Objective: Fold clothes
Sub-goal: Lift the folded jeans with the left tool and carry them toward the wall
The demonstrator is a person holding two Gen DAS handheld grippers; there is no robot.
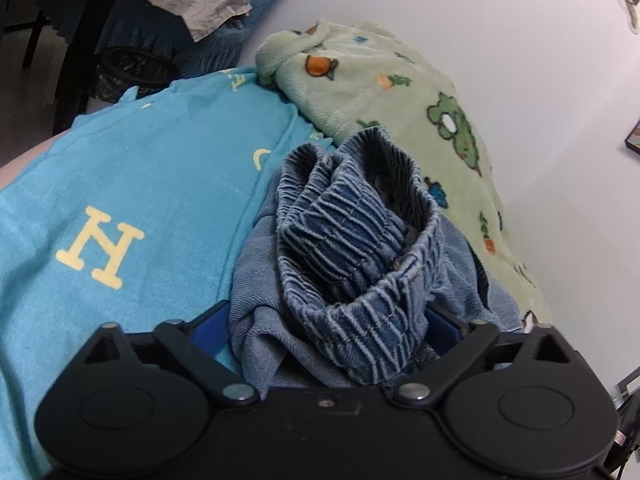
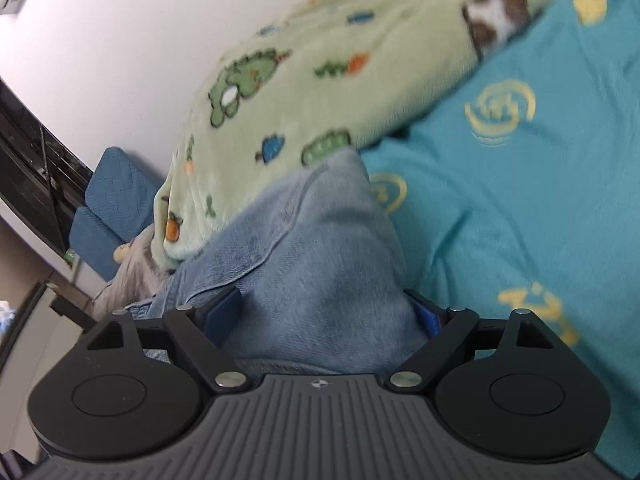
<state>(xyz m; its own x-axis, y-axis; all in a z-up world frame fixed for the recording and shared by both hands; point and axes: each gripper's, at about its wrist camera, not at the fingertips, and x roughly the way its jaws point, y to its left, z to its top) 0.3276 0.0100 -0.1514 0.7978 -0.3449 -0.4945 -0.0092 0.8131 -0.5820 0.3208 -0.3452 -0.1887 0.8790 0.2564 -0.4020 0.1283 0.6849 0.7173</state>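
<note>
Denim trousers with a ribbed elastic waistband [image 1: 352, 232] are bunched in my left gripper [image 1: 328, 332], whose blue pads [image 1: 208, 332] close on the cloth. In the right wrist view my right gripper [image 2: 324, 316] is shut on the light denim leg of the same trousers [image 2: 316, 248]. The fingertips of both grippers are hidden by the denim. The trousers are held over a turquoise cloth with yellow letters [image 1: 120, 184], which also shows in the right wrist view [image 2: 520, 200].
A pale green fleece garment with cartoon prints [image 1: 392, 104] lies beside the denim against a white wall [image 1: 500, 20]; it also shows in the right wrist view [image 2: 300, 80]. A dark chair [image 1: 80, 32] and a blue cushion [image 2: 112, 204] stand at the sides.
</note>
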